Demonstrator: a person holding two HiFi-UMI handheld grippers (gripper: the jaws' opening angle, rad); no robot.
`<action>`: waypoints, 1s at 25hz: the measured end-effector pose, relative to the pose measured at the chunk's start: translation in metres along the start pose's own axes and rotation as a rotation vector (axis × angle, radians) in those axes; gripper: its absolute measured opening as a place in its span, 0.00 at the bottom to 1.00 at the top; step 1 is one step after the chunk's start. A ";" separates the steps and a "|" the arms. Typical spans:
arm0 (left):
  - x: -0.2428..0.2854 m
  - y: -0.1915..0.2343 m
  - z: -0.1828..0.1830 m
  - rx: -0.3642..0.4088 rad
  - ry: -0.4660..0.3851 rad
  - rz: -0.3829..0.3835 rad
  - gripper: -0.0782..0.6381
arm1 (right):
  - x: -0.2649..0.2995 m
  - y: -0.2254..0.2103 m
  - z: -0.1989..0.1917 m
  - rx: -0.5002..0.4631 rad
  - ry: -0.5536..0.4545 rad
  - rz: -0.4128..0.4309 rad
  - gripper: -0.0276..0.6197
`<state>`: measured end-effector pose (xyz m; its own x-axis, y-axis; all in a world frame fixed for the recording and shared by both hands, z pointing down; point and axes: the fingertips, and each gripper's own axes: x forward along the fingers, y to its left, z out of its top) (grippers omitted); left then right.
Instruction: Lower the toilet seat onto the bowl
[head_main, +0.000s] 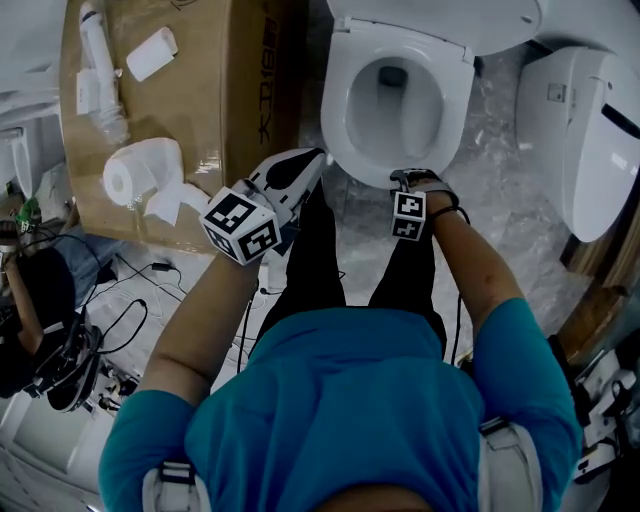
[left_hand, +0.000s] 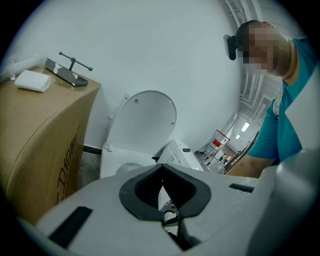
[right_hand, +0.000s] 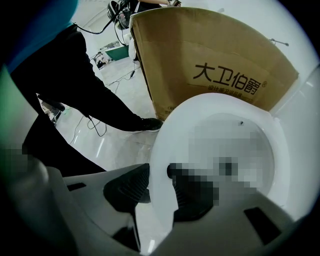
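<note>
Brown cardboard box (head_main: 230, 90) stands left of the white toilet bowl (head_main: 395, 115), lid (left_hand: 145, 117) upright behind. The toilet seat (head_main: 345, 95) lies low over the bowl, its front rim pinched by the right gripper (head_main: 410, 180). Left gripper (head_main: 300, 170) hangs just beside the bowl, jaws pressed together, empty.

Two toilets (head_main: 395, 100) (head_main: 585, 140), two grippers (head_main: 312, 160) (head_main: 410, 180), one cardboard box (head_main: 230, 90), one toilet-paper roll (head_main: 140, 170).

We see a pale, marbled floor (head_main: 500, 190). On it stand a white toilet (head_main: 345, 130), a cardboard box (head_main: 235, 90) just beside it, a second white toilet (head_main: 580, 140) opposite, and loose black cables (head_main: 130, 300).
</note>
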<state>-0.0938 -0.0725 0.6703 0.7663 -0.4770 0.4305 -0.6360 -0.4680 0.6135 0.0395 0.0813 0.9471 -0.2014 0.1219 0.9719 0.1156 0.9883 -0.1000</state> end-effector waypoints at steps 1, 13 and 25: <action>0.000 0.000 -0.001 -0.001 0.001 -0.002 0.12 | 0.002 0.000 0.000 0.000 0.006 0.002 0.27; -0.002 -0.001 -0.011 -0.020 0.005 -0.009 0.12 | 0.018 -0.004 -0.004 -0.002 0.041 0.016 0.26; -0.002 -0.006 -0.009 -0.014 0.002 -0.010 0.12 | 0.019 -0.003 -0.003 0.009 0.065 0.026 0.26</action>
<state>-0.0911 -0.0617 0.6718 0.7726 -0.4713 0.4255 -0.6272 -0.4621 0.6269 0.0384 0.0802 0.9665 -0.1352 0.1414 0.9807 0.1113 0.9857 -0.1268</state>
